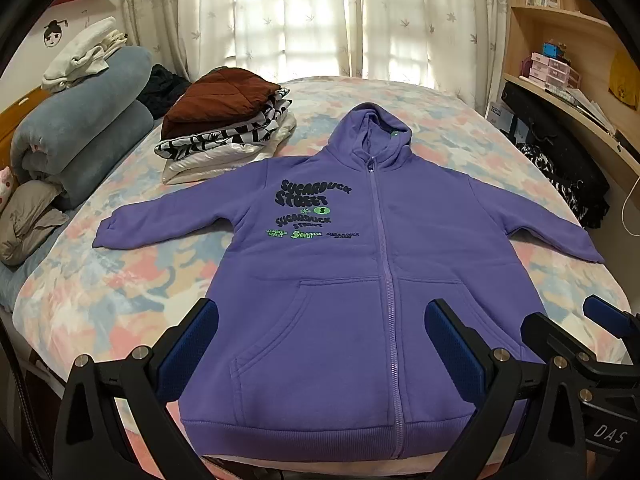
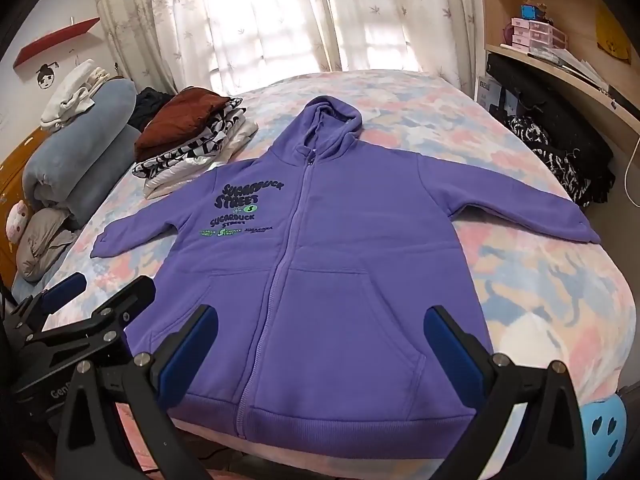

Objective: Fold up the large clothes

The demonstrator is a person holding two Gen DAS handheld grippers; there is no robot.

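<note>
A purple zip-up hoodie (image 1: 340,272) with dark and green lettering lies flat and face up on the bed, zipped, hood away from me, both sleeves spread out to the sides. The same hoodie (image 2: 320,264) fills the right wrist view. My left gripper (image 1: 320,344) hovers open above the hoodie's lower left half near the hem, nothing between its blue pads. My right gripper (image 2: 320,350) hovers open above the lower right half by the pocket, also holding nothing. Each gripper shows at the edge of the other's view.
A stack of folded clothes (image 1: 224,120) topped by a brown garment sits at the bed's far left. Rolled grey bedding (image 1: 80,128) and pillows lie along the left edge. A wooden desk and shelves (image 1: 580,92) with dark clothes stand at the right. The floral bedsheet (image 1: 120,280) surrounds the hoodie.
</note>
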